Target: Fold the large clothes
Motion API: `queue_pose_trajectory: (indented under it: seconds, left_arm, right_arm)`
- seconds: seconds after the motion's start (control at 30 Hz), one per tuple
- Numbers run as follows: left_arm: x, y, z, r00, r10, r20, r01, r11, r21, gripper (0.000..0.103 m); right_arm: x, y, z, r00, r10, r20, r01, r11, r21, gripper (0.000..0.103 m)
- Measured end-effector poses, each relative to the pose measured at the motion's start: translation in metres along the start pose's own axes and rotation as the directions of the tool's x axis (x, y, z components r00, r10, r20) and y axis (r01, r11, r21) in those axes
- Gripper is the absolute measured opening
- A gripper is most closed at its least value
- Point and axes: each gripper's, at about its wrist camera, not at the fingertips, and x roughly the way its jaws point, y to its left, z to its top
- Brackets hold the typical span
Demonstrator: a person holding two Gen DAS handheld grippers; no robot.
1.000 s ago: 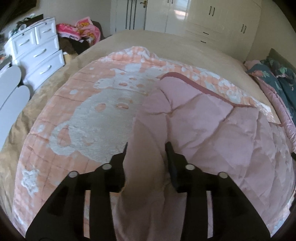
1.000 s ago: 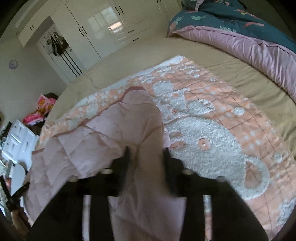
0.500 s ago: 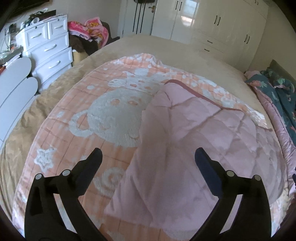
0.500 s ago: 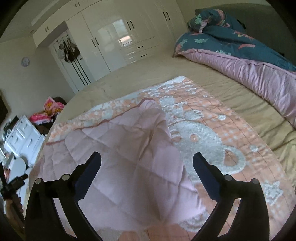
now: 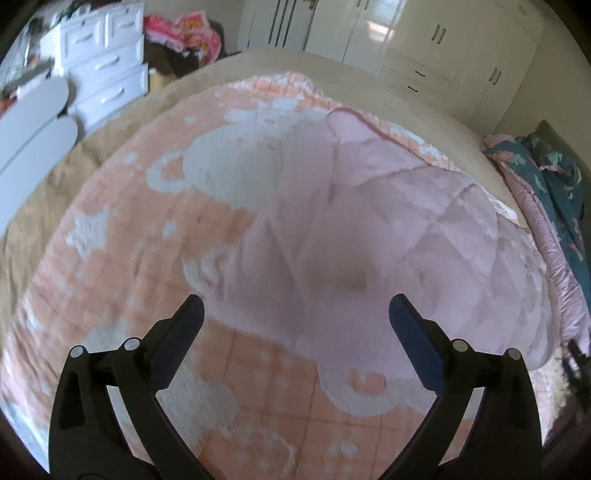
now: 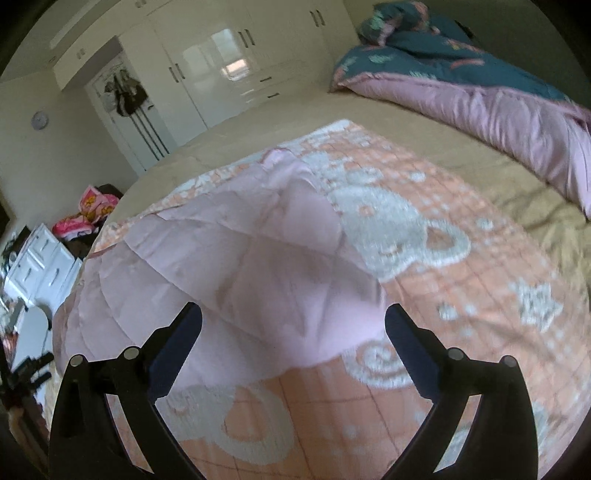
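A large peach quilt (image 5: 122, 266) (image 6: 461, 325) with white bear and star patterns lies spread on the bed. One part is folded over, showing its plain pink quilted underside (image 5: 369, 236) (image 6: 258, 266). My left gripper (image 5: 295, 314) is open, its fingers standing wide just short of the near edge of the pink fold, with nothing between them. My right gripper (image 6: 293, 321) is open too, hovering at the fold's near edge from the other side, and holds nothing.
The tan bed sheet (image 6: 424, 136) surrounds the quilt. A teal and pink duvet (image 6: 480, 92) (image 5: 554, 206) is heaped at the bed's head. A white drawer chest (image 5: 107, 77) and a pile of clothes (image 5: 181, 33) stand beside the bed, white wardrobes (image 6: 221, 74) beyond.
Both grippers let go of the pink fold and opened wide. They drew back from it, so the fold's near edge now lies flat on the quilt ahead of the fingertips.
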Motion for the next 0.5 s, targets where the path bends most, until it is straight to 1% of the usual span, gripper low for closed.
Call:
queue_pose_trajectory:
  seconds: [0.1,0.13,0.2,0.23,0.3,0.33,0.43,0.5]
  left_arm:
    - [0.005,0.009,-0.016,0.998,-0.053,-0.035,0.049,0.995,-0.083,0.094]
    - [0.008,0.014,-0.022,0.996,-0.081,-0.045,0.075,0.99,-0.122,0.094]
    - [0.013,0.022,-0.032,0.988,-0.14,-0.06,0.125,0.971,-0.202,0.094]
    - [0.019,0.026,-0.037,0.981,-0.18,-0.074,0.157,0.956,-0.249,0.094]
    - [0.026,0.03,-0.041,0.973,-0.215,-0.081,0.181,0.934,-0.308,0.094]
    - [0.032,0.032,-0.042,0.967,-0.241,-0.087,0.198,0.919,-0.341,0.094]
    - [0.041,0.031,-0.04,0.96,-0.268,-0.078,0.219,0.898,-0.381,0.094]
    - [0.044,0.026,-0.035,0.96,-0.274,-0.062,0.231,0.895,-0.381,0.094]
  right_arm:
    - [0.004,-0.009,-0.009,1.0,0.003,-0.025,-0.001,0.998,0.056,0.099]
    - [0.006,-0.012,-0.012,0.999,0.006,-0.033,-0.004,0.997,0.079,0.099]
    - [0.011,-0.016,-0.016,0.999,0.01,-0.048,-0.005,0.994,0.11,0.099]
    - [0.015,-0.017,-0.018,0.998,0.011,-0.065,-0.003,0.992,0.123,0.099]
    - [0.025,-0.019,-0.022,0.995,0.017,-0.097,-0.003,0.989,0.145,0.099]
    - [0.029,-0.019,-0.023,0.994,0.029,-0.104,-0.013,0.987,0.158,0.099]
    - [0.04,-0.022,-0.024,0.992,0.065,-0.112,-0.04,0.977,0.211,0.099]
    - [0.049,-0.024,-0.023,0.99,0.083,-0.112,-0.054,0.969,0.242,0.099]
